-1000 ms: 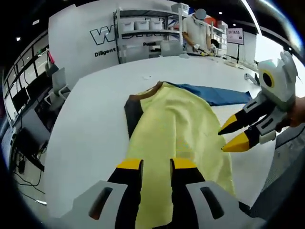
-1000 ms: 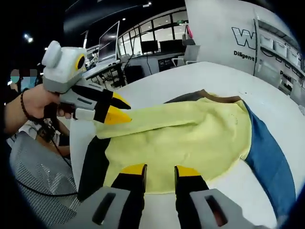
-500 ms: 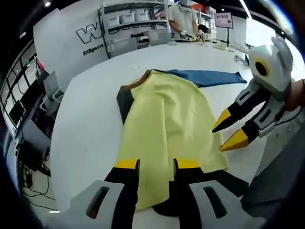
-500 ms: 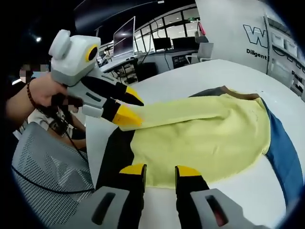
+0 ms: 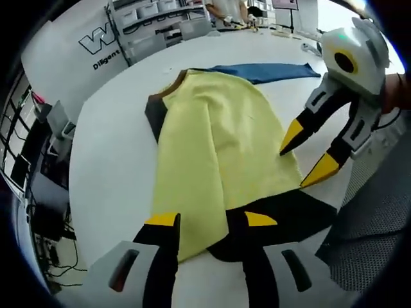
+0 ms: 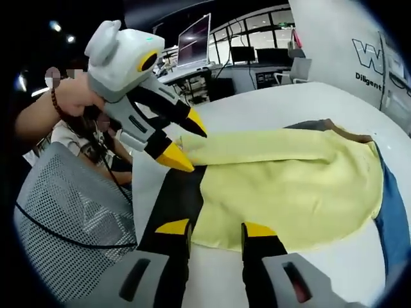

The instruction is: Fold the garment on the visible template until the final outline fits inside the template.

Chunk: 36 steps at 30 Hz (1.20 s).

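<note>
A yellow garment lies flat on the white table, with a brown collar at its far end and a blue part stretching out beyond it. A dark panel shows from under its near hem. My left gripper hovers open over that hem, nothing between its fingers. My right gripper comes in from the right, open, above the garment's right edge. In the right gripper view the yellow cloth spreads ahead of my open right gripper. There the left gripper stands open at the fold's near end.
A grey mesh chair stands at the table's near edge, beside a person's hand holding the left gripper. Shelves with boxes line the far wall. Desks with monitors lie beyond the table.
Both grippers have drawn back toward the table's near edge and their jaws stand wider apart. More of the dark panel shows below the yellow hem.
</note>
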Tool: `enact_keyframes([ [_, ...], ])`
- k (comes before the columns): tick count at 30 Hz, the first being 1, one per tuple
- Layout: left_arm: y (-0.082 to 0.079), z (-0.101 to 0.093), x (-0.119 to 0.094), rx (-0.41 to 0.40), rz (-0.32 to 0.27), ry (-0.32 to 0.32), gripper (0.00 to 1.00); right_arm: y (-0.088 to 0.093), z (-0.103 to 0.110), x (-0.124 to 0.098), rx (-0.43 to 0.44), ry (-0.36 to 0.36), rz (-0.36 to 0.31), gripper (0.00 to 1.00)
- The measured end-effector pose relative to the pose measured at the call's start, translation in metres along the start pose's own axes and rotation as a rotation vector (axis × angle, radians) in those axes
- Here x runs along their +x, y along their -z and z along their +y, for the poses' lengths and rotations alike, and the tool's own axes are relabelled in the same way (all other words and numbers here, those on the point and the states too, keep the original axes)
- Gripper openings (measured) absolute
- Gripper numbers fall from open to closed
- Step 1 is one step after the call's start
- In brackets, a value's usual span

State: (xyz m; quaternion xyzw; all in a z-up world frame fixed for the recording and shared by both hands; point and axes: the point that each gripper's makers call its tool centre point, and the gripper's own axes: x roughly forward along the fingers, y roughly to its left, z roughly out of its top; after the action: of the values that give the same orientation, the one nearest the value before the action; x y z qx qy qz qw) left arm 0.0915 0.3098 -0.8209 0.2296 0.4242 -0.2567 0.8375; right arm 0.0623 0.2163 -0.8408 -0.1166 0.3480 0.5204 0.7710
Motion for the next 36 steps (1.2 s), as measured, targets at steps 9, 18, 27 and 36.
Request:
enact_keyframes([
  [9,0.016,0.007,0.005,0.007,0.059,-0.004,0.29,0.009,0.006,0.007,-0.065,-0.02,0.05,0.24],
  [18,0.021,0.009,0.009,0.007,0.071,-0.001,0.24,0.01,0.004,0.009,-0.182,0.012,0.086,0.18],
  [27,0.022,0.008,0.013,0.006,0.069,0.009,0.13,0.011,-0.005,0.008,-0.236,0.067,0.098,0.04],
  [36,0.022,0.013,0.015,0.009,0.057,-0.006,0.03,0.01,-0.013,0.005,-0.176,0.103,0.079,0.0],
])
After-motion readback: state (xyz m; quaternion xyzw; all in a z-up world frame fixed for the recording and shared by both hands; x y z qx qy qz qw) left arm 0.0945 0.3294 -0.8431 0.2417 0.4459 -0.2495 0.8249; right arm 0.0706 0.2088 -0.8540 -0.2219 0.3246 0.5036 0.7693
